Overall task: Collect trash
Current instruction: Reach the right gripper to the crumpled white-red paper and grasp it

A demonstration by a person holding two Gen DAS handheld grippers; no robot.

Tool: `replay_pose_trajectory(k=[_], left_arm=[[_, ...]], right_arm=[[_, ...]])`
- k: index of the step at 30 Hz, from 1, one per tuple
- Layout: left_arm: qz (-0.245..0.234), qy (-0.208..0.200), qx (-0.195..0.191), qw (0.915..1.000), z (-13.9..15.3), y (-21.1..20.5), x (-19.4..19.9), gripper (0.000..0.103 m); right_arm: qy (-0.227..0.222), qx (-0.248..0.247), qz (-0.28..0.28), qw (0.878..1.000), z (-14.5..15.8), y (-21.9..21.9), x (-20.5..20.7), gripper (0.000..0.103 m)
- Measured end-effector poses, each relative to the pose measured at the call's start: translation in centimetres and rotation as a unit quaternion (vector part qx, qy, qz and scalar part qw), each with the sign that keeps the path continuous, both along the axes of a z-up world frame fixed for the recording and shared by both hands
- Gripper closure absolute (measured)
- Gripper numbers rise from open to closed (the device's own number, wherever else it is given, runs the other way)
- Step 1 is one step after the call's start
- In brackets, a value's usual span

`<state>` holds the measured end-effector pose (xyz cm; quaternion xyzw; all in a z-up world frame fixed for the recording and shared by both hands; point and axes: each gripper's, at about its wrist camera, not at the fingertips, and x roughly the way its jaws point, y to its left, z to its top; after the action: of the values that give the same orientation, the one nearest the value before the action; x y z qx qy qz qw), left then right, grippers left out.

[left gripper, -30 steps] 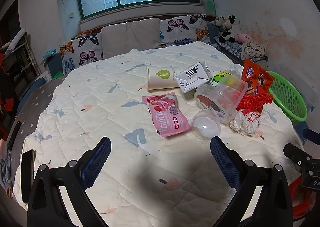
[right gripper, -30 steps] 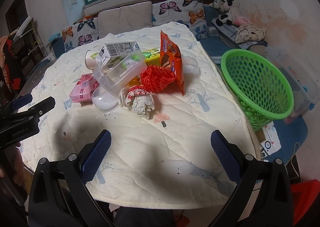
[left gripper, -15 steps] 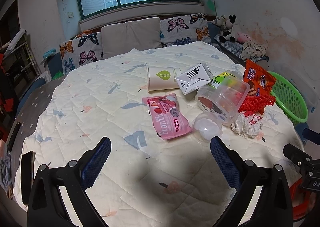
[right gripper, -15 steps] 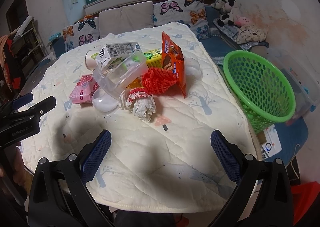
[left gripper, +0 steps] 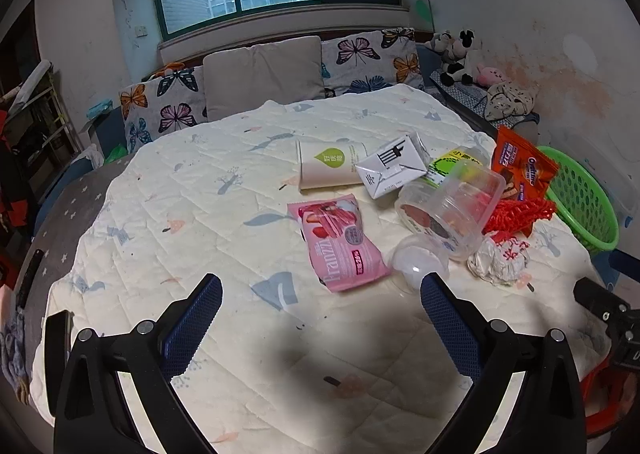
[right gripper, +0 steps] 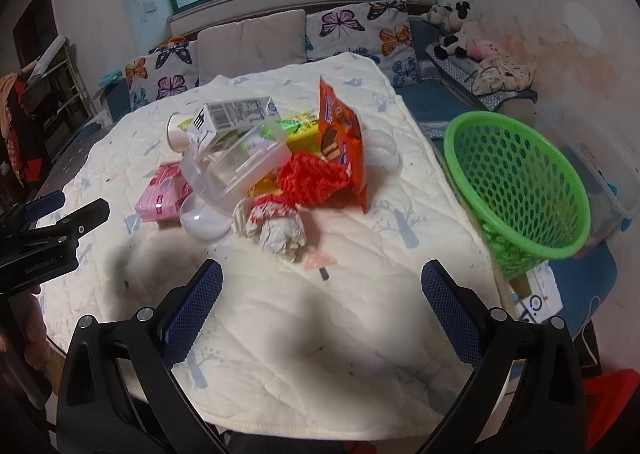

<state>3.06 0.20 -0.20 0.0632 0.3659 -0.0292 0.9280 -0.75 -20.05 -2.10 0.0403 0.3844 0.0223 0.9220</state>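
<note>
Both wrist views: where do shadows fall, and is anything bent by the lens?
Left wrist view: a dark shadow lies on the quilt between the open left gripper; the window frame bows. Right wrist view: similar shadows before the open right gripper; corners go black.

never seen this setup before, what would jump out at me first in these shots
The heap of trash mid-table: an orange snack bag standing above red netting, with a clear plastic tub tipped on its side beside them. Then the bright green basket off the table's right edge. Both open grippers hover short of the pile.
</note>
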Motion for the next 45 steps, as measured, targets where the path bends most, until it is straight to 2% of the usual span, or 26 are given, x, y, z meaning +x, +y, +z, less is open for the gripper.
replay_pose_trajectory(k=[8,12,22,33,38,39,45], left_arm=[[0.007,-0.004,0.002,1.0000,0.7,0.6,1.0,0.007],[0.011,-0.003,0.000,0.9999,0.9,1.3,1.5,0.007],[0.017,0.011,-0.020,0.9996,0.4,2.7,2.7,0.007],[-0.014,0.024,-0.043,0.9987,-0.1,2.0,3.6,0.007],[-0.043,0.029,-0.053,0.9973,-0.3,0.6,4.2,0.007],[-0.048,0.030,-0.055,0.9969,-0.3,0.3,4.3,0.007],[-0.080,0.052,-0.079,0.9923,-0.7,-1.6,5.4,0.008]], right_arm=[[-0.012,0.004,0.015,1.000,0.8,-1.0,1.9,0.005],[-0.008,0.014,0.026,1.000,0.8,-1.2,2.9,0.010],[0.019,0.043,0.064,0.997,-1.6,0.4,4.2,0.019],[0.038,0.059,0.083,0.994,-4.3,1.6,7.4,0.030],[0.038,0.065,0.092,0.993,-4.6,1.8,7.6,0.042],[0.036,0.067,0.093,0.993,-4.6,1.7,7.5,0.048],[0.030,0.071,0.094,0.993,-4.3,1.4,6.3,0.054]])
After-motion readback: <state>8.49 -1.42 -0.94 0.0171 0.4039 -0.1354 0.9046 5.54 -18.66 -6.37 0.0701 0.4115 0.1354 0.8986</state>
